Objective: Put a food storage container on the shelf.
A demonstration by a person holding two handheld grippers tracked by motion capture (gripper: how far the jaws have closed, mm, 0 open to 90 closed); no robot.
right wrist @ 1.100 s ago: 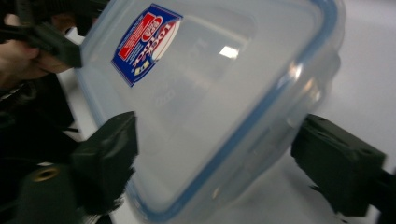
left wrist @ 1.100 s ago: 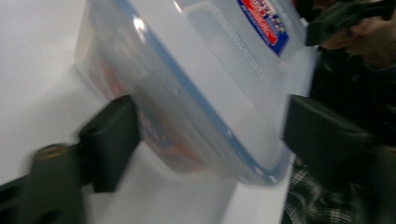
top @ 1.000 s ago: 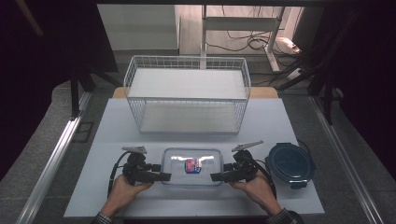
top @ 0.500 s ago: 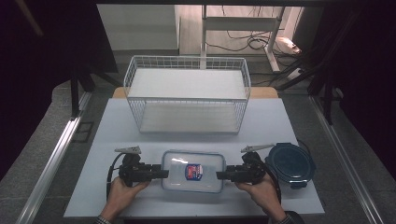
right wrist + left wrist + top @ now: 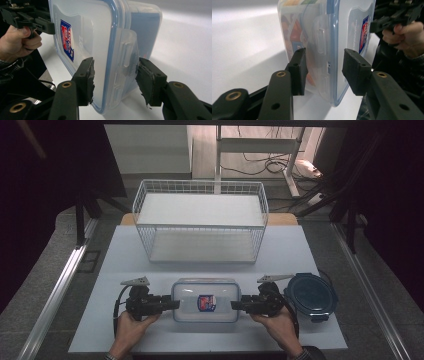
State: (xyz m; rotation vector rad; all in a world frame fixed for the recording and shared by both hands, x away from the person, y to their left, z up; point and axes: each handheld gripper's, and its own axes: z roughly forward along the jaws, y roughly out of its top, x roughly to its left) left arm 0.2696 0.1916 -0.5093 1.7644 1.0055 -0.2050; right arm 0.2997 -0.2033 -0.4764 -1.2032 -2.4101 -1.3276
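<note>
A clear rectangular food container (image 5: 205, 300) with a blue-rimmed lid and a red-and-blue label lies near the table's front edge. My left gripper (image 5: 175, 304) is at its left end and my right gripper (image 5: 234, 305) at its right end. In the left gripper view the jaws (image 5: 324, 72) straddle the container's (image 5: 322, 37) latch end; they have just been closing, and a gap remains beside the lid. In the right gripper view the jaws (image 5: 115, 80) straddle the other latch of the container (image 5: 85, 37), also just closing, and are not clamped.
A white wire basket (image 5: 200, 220) stands at the back of the white table (image 5: 300, 255). A round dark-blue lidded container (image 5: 310, 296) sits just right of my right hand. Dark floor and metal rails flank the table.
Both hands have shifted slightly outward at the container's two ends. The container has stayed in place.
</note>
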